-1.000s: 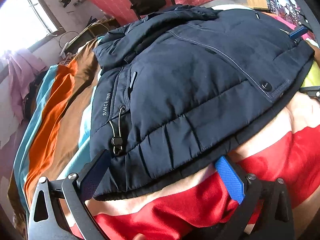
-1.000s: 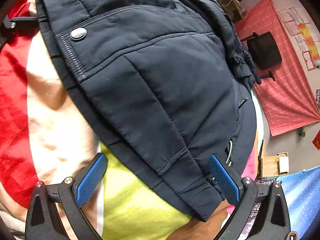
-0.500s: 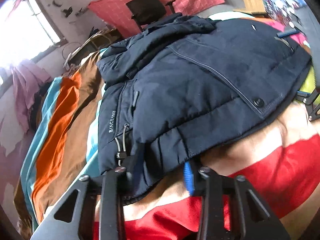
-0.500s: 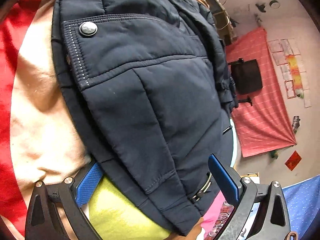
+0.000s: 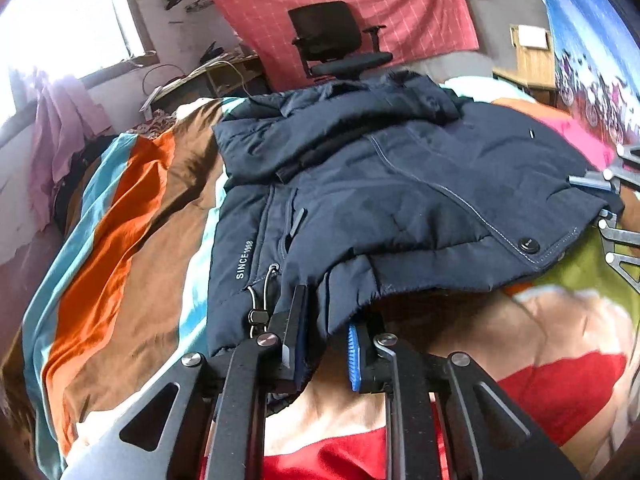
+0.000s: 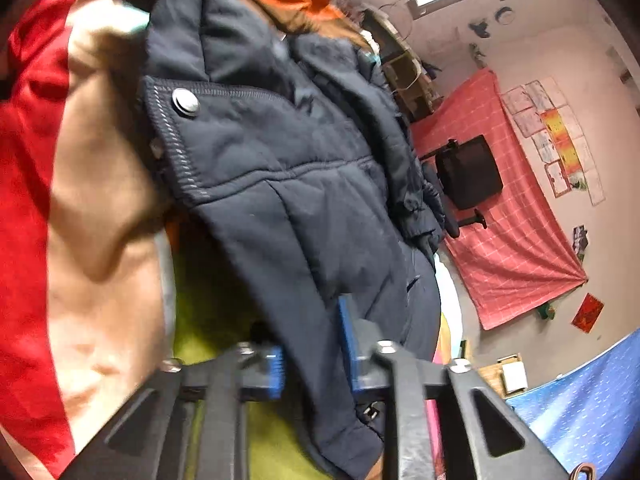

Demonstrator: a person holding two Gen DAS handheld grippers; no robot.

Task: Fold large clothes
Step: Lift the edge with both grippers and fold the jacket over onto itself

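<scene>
A dark navy padded jacket [image 5: 400,184] lies on a bed covered by a blanket of red, cream, orange and yellow-green patches [image 5: 560,384]. My left gripper [image 5: 326,344] is shut on the jacket's near hem, next to the drawcord toggle, and lifts it slightly. My right gripper [image 6: 312,356] is shut on the jacket's [image 6: 300,184] other hem corner, raised off the blanket [image 6: 100,200]. The right gripper also shows at the right edge of the left wrist view [image 5: 612,208].
A black office chair [image 5: 336,40] stands beyond the bed before a red checked cloth on the wall [image 5: 400,8]. A cluttered desk [image 5: 208,72] and a bright window are at the back left. A wooden cabinet [image 5: 528,56] is at the back right.
Both grippers went from wide open around the jacket's hem to shut on it. The hem has been lifted off the blanket on both sides.
</scene>
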